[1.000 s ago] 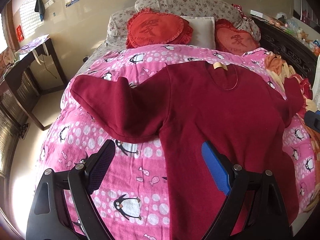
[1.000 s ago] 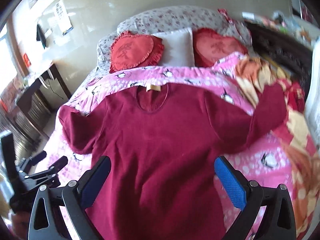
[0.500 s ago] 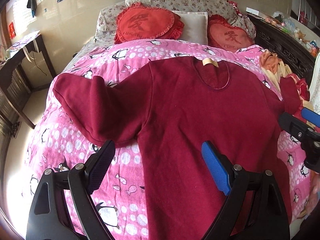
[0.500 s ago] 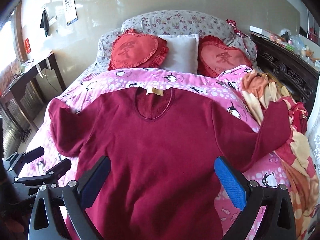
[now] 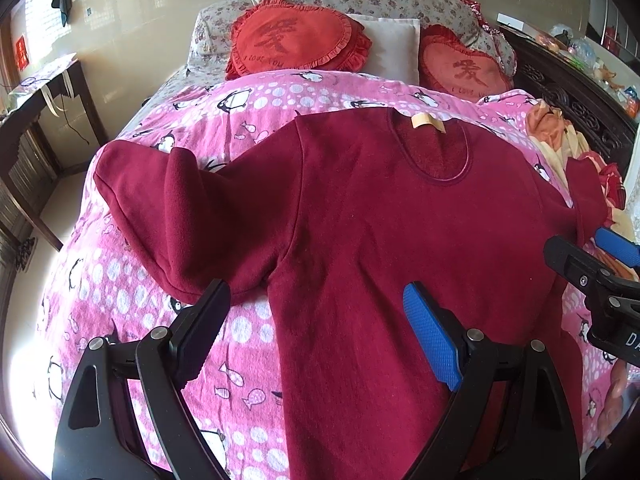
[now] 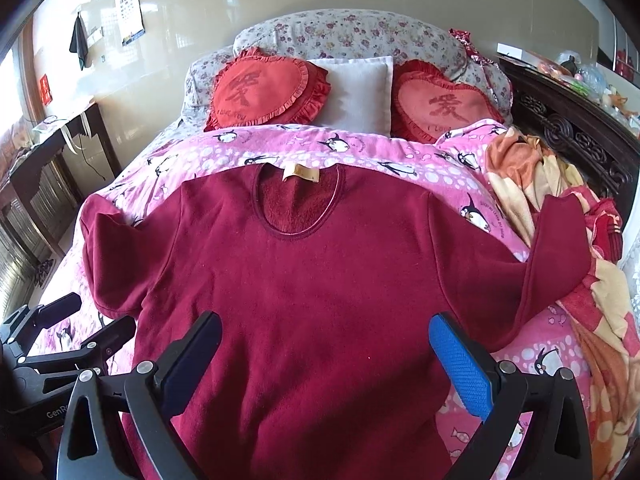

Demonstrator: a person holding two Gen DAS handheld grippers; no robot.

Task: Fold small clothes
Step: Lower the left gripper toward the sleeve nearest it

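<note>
dark red sweater (image 6: 320, 288) lies flat, front up, on the pink penguin blanket (image 6: 400, 152) covering the bed, neckline with tan label (image 6: 300, 172) toward the pillows. one sleeve (image 5: 160, 216) is spread out toward the desk side, the other sleeve (image 6: 560, 248) bends up over the crumpled orange-and-red blanket (image 6: 592, 288) at the far edge.

left hand-held gripper (image 5: 316, 328) is open, jaws wide apart, holding nothing; it hangs over the sweater's armpit area, with the dark finger over the sleeve's lower edge and the blue finger over the body. right hand-held gripper (image 6: 324, 356) is also open and empty, both fingers above the sweater's lower body. cannot tell if either touches the fabric.

two red heart cushions (image 6: 264, 88) and a white pillow (image 6: 356, 92) sit at the headboard end. dark wooden desk (image 5: 44, 92) stands beside the bed.
</note>
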